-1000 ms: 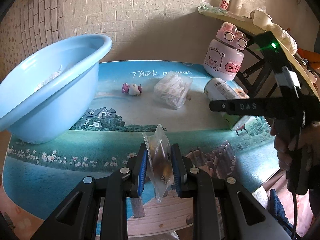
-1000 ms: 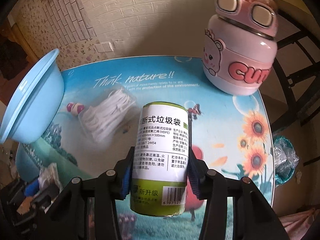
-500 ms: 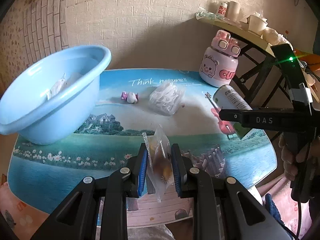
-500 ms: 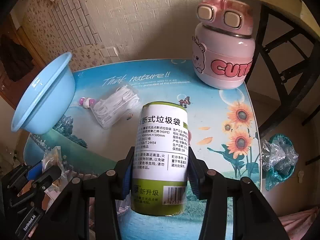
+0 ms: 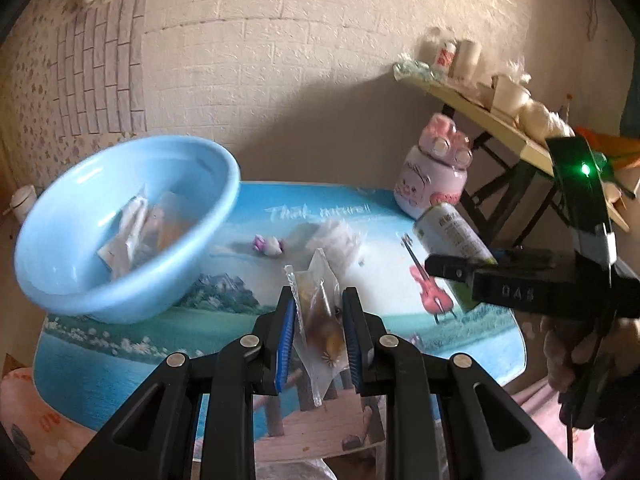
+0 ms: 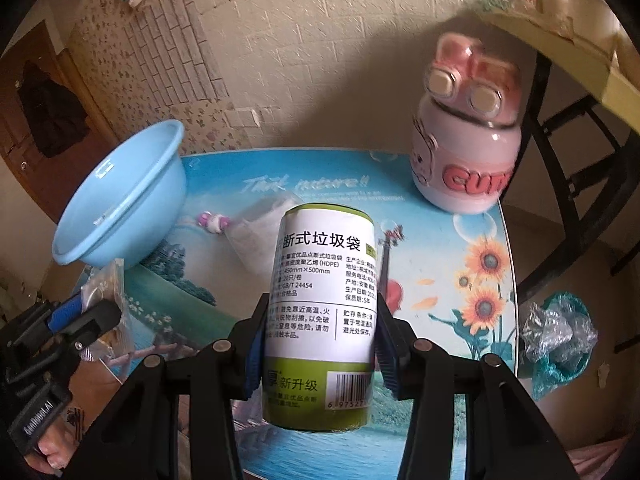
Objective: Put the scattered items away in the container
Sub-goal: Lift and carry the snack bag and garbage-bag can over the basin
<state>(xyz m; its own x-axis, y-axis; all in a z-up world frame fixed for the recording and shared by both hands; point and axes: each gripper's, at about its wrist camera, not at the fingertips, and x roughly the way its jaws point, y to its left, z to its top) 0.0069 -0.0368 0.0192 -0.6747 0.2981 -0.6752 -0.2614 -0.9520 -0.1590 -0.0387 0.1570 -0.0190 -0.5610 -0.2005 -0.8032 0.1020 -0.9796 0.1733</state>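
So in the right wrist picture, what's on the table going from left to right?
Blue basin → small pink toy → clear packet of white bits → pink bear bottle. The green-and-white roll is held up in front, so it is left out.

Clear snack packet point(image 5: 320, 316) upright, green-white roll point(image 6: 322, 320) upright, tilted blue basin point(image 5: 120, 224) holding packets

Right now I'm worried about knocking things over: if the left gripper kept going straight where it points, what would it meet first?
Probably the clear bag of white items on the table, just beyond the held snack packet; depth is uncertain.
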